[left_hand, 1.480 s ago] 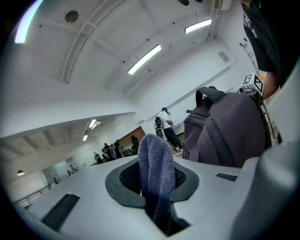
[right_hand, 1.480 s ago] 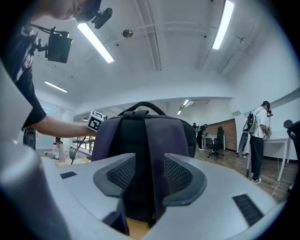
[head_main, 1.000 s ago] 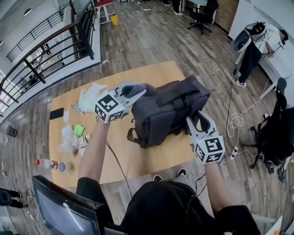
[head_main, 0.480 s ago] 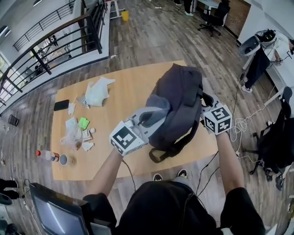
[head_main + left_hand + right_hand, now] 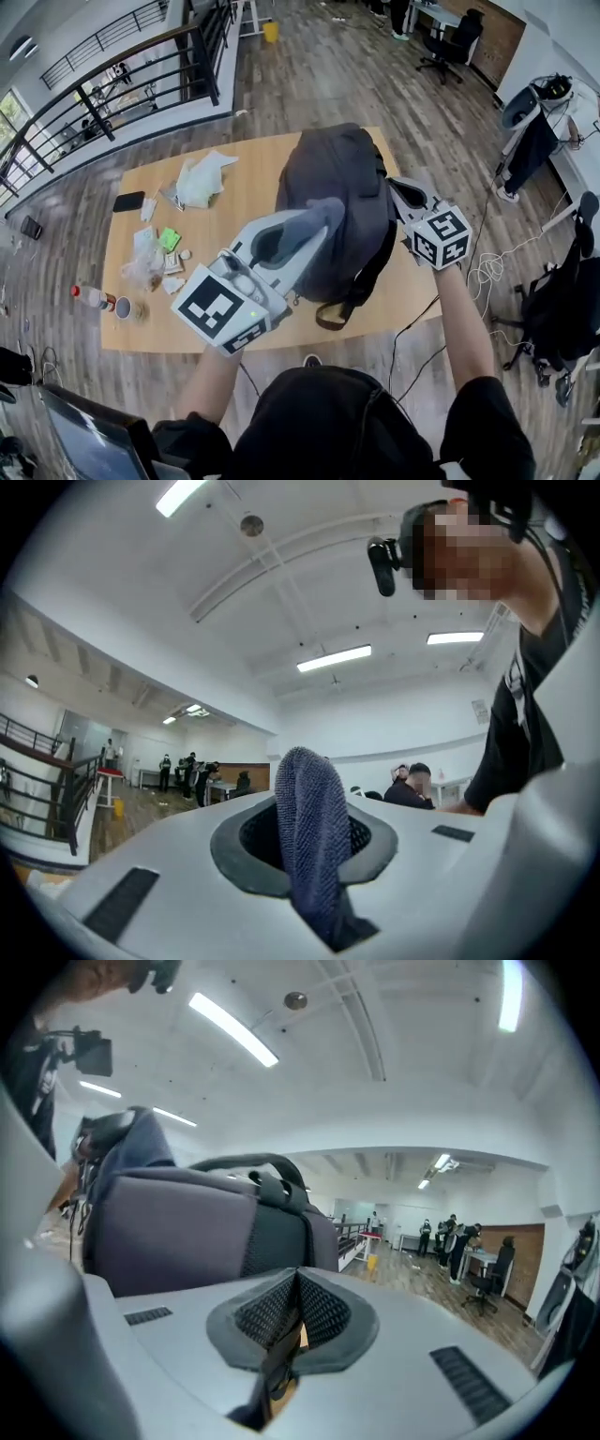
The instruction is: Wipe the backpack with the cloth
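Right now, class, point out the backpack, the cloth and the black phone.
backpack (image 5: 335, 176), head view, its broad grey side.
cloth (image 5: 307, 836), left gripper view, fold between the jaws.
black phone (image 5: 127, 201), head view, its middle.

We see a charcoal-grey backpack (image 5: 333, 187) and a black strap (image 5: 274, 1371) with a sliver of tan behind it. The cloth (image 5: 312, 827) is slate blue-grey with a fine knitted grain. The left tongs (image 5: 314, 223) are white, with dark grey dimpled pads and a cube of black-and-white square markers. The bench (image 5: 234, 169) is pale honey wood. On its left side we see a bright green packet (image 5: 170, 240), a crumpled white bag (image 5: 202, 178) and a black phone (image 5: 128, 201). The floor (image 5: 319, 84) is grey-brown planks.
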`<state>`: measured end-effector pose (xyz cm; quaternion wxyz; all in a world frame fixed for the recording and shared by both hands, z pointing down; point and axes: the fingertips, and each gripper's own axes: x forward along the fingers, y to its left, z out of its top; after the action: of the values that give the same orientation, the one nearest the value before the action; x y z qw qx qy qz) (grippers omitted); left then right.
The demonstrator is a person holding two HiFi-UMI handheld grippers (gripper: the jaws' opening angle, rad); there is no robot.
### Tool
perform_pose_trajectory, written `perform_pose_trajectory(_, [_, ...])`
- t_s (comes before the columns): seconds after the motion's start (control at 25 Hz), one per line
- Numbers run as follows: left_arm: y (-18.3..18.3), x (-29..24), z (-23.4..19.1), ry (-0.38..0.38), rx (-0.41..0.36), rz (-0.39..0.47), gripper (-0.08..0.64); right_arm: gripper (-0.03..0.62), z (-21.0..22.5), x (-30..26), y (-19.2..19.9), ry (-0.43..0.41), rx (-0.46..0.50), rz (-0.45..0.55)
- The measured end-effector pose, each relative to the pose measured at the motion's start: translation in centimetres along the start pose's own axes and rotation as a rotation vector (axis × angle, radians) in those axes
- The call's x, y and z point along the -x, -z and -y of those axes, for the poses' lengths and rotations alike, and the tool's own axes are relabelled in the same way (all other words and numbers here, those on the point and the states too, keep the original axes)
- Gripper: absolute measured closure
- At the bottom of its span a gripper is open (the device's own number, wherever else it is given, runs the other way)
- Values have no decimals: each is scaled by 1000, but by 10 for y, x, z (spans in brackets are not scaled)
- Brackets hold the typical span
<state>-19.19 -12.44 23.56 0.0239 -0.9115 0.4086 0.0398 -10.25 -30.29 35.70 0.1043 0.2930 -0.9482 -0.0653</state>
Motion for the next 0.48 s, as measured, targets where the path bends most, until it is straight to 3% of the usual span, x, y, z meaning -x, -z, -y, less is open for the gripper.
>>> perform_pose_trajectory(0.16, [-11, -51, 8, -48, 71, -35, 497, 580, -20, 49, -23, -35, 135, 39])
perform_pose_trajectory(0.32, [26, -104, 27, 25, 226, -151, 497, 580, -35, 104, -36, -47, 180, 96])
perform_pose_trajectory(0.48, [52, -105, 49, -102, 64, -229, 497, 580, -40, 148, -28, -17, 228, 106])
